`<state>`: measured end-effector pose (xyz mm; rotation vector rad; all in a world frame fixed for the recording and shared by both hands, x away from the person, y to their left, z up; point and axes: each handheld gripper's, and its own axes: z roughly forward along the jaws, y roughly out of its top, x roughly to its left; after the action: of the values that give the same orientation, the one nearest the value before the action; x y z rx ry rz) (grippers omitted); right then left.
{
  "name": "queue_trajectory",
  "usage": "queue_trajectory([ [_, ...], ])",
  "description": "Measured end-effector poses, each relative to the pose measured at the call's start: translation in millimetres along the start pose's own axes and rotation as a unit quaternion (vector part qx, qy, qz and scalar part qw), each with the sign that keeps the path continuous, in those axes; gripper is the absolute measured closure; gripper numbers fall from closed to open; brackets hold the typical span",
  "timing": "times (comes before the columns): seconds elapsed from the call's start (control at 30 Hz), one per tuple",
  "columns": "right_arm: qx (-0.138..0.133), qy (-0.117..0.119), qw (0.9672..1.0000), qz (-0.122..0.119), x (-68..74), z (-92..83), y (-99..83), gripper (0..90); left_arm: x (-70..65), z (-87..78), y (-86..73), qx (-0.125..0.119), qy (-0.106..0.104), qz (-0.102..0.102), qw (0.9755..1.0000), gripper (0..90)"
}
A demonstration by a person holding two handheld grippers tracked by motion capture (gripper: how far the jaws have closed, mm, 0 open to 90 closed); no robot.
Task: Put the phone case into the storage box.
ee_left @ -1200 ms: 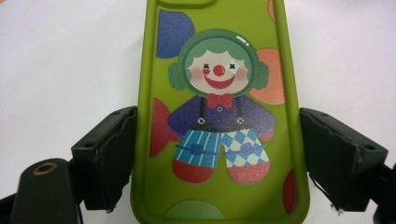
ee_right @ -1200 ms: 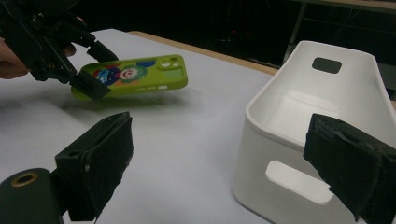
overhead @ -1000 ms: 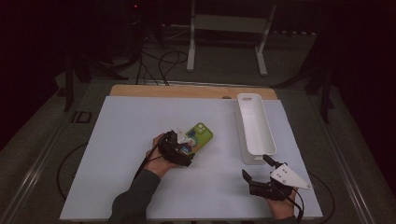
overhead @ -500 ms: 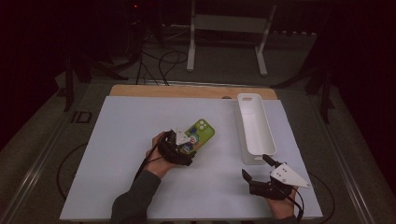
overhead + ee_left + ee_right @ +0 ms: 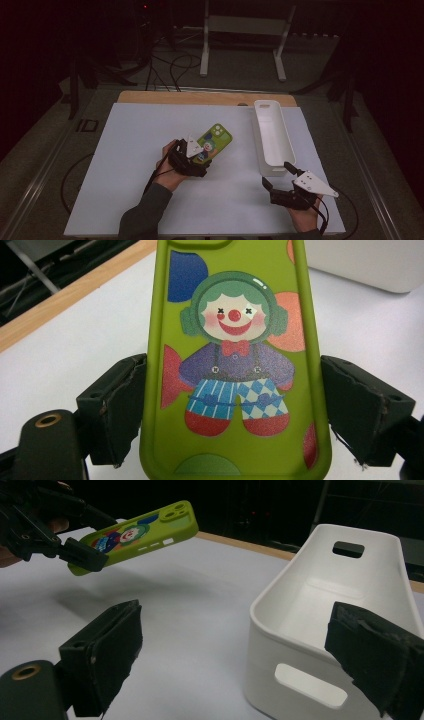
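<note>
From the high view: dim light, room beyond the white table mat (image 5: 125,165) lost in dark. Left gripper (image 5: 194,161) sits mid-mat, its body and grey plate covering the near end of the lime-green phone case with a cartoon clown print (image 5: 216,140); the far end with the camera cut-out sticks out toward the long white plastic bin (image 5: 272,137). Jaw contact cannot be read from here. Right gripper (image 5: 275,175) low at the mat's near right corner, just short of the bin's near end, jaws spread, nothing between them; hand cut off by the frame's bottom edge.

Left gripper view: phone case runs up between both black jaws, top and bottom ends cut off by the frame. Left pad presses the case's edge; right pad sits against the other edge. A wide pinch on the case.

Right gripper view: own jaws wide apart, either side of the bin's near corner, not touching it as far as shows. Farther off at upper left, phone case held tilted, clear above the mat with its shadow beneath; the holding hand is mostly in dark.
</note>
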<state>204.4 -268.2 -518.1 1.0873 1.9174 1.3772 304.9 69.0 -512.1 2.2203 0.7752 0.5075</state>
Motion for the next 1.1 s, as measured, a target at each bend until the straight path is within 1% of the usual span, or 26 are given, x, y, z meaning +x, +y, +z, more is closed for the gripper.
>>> queue_trajectory([
  [0.2,0.004,0.009,1.0000,-0.001,0.2,3.2,4.6,7.8,-2.0,-2.1,2.6,-0.013,0.000,0.003,0.9999,16.3],
  [0.27,0.007,0.011,0.9999,0.001,0.4,4.2,6.6,7.8,-2.8,-2.7,3.4,-0.015,0.000,0.007,0.9999,16.3],
  [0.47,0.007,0.013,0.9999,0.001,-0.2,7.2,13.0,7.8,-5.0,-5.4,5.5,-0.026,0.000,0.011,0.9996,16.3],
  [0.67,0.006,0.022,0.9997,0.000,0.4,10.9,18.2,7.8,-6.8,-8.6,6.9,-0.037,0.001,0.013,0.9992,16.3],
  [0.83,0.012,0.025,0.9996,0.002,2.2,14.9,20.6,7.8,-9.0,-11.2,7.4,-0.046,-0.001,0.020,0.9988,16.3],
  [0.9,0.017,0.030,0.9994,0.003,4.4,19.1,23.2,7.9,-9.7,-12.4,7.6,-0.048,-0.001,0.022,0.9986,16.3],
  [1.1,0.016,0.042,0.9989,0.009,8.6,26.8,29.1,7.9,-12.6,-15.8,7.7,-0.055,-0.002,0.025,0.9981,16.3],
])
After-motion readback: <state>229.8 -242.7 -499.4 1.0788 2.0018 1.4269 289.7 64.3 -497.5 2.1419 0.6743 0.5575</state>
